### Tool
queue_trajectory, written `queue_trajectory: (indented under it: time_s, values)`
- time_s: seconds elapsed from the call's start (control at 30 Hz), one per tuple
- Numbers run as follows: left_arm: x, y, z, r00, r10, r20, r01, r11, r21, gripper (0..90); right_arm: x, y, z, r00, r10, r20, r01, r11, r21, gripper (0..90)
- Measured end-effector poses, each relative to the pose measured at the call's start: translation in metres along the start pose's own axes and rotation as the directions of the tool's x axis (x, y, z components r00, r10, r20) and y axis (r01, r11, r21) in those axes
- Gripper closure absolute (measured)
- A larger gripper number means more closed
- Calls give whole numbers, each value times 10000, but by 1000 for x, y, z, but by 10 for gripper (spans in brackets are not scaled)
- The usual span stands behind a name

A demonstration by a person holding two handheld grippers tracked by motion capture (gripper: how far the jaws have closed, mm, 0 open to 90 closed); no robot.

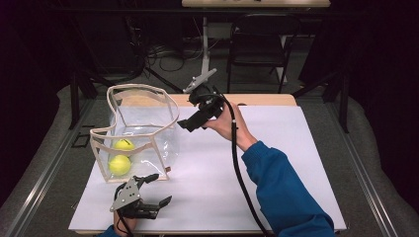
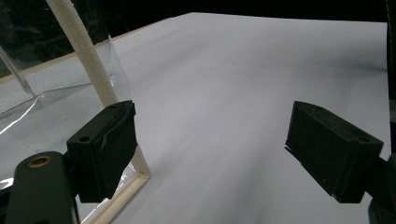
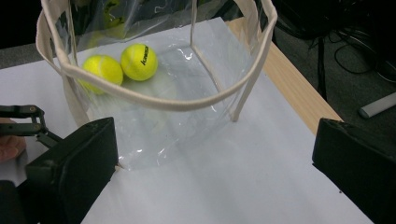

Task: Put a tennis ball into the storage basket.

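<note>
At the near edge of the white sheet (image 1: 207, 187), the left gripper (image 1: 154, 190) rests low with its jaws spread wide and nothing between them, one jaw just beside the bag's near corner. Behind it stands the clear bag (image 1: 143, 123) with cream trim, holding two tennis balls (image 1: 119, 164) that lie side by side on its bottom. Farther back, the right gripper (image 1: 191, 122) hangs just beside the bag's rim, jaws wide apart and empty.

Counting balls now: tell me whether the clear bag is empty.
Not empty: the clear bag stands upright, open-topped, with two tennis balls inside.
</note>
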State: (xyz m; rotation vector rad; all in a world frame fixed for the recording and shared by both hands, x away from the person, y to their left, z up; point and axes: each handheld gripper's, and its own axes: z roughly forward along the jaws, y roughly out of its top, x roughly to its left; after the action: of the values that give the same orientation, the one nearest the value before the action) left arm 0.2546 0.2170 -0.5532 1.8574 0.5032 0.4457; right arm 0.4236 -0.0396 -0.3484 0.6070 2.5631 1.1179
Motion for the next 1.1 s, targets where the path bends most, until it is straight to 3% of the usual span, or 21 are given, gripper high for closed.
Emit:
queue_trajectory:
  time_s: [0.17, 0.37, 0.43, 0.7, 0.77, 0.9, 1.1]
  values:
    - [0, 0, -2, 10000, 6, -55, -6, 10000, -35, 158, 2, -13, -4, 10000, 24, 45, -25, 10000, 37, 0]
    - [0, 0, -2, 9998, 48, 171, -48, 10000, 41, 158, 3, -27, -10, 9999, 57, 117, -57, 10000, 20, 0]
    - [0, 0, -2, 10000, 43, -7, -43, 10000, -21, 158, 2, -32, -11, 9999, 93, 114, -93, 9999, 41, 0]
    - [-1, 0, -2, 10000, 38, -27, -38, 10000, -20, 158, -3, -53, -13, 9993, 329, 197, -332, 9994, 115, 0]
    - [0, 0, -2, 9998, 44, 168, -45, 10000, 60, 158, -4, -59, -14, 9991, 384, 191, -387, 9991, 152, 0]
    - [-1, -1, -3, 10000, -10, -71, 9, 10000, -84, 158, -4, -69, -15, 9984, 475, 293, -481, 9986, 216, 0]
    - [-1, -1, -4, 10000, -16, -35, 16, 10000, -43, 158, -5, -85, -17, 9975, 600, 369, -611, 9977, 298, 0]
